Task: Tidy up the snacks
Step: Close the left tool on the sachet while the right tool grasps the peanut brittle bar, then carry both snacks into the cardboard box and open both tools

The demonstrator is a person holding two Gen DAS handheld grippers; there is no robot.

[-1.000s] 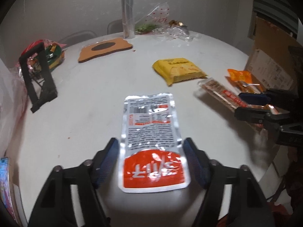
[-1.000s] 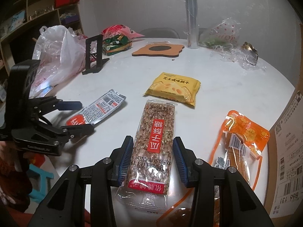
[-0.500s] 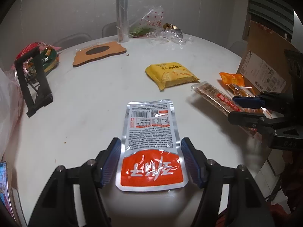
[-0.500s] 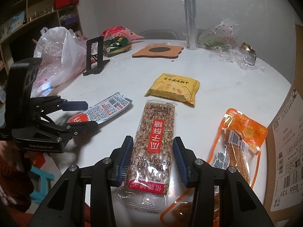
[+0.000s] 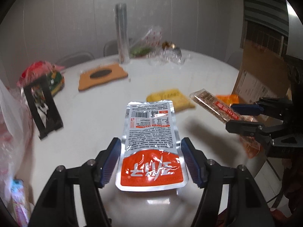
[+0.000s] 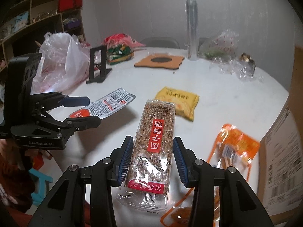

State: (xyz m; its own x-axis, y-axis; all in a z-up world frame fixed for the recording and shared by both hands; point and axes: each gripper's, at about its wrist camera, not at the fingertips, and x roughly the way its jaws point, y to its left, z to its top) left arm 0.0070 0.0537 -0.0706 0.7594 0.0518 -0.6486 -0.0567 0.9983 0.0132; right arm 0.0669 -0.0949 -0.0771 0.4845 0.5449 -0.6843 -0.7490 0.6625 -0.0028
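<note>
My left gripper is shut on a silver and red snack pouch and holds it lifted above the white round table. The pouch also shows in the right wrist view. My right gripper is shut on a clear-wrapped seed brittle bar, raised off the table; it shows in the left wrist view too. A yellow snack pack lies mid-table. An orange snack bag lies at the right near the edge.
A cardboard box stands at the table's right edge. A black stand, a white plastic bag, a red and green bag, an orange mat, a clear tube and crumpled plastic sit further back.
Both grippers have risen, lifting the pouch and the brittle bar off the table. The views have tilted up.
</note>
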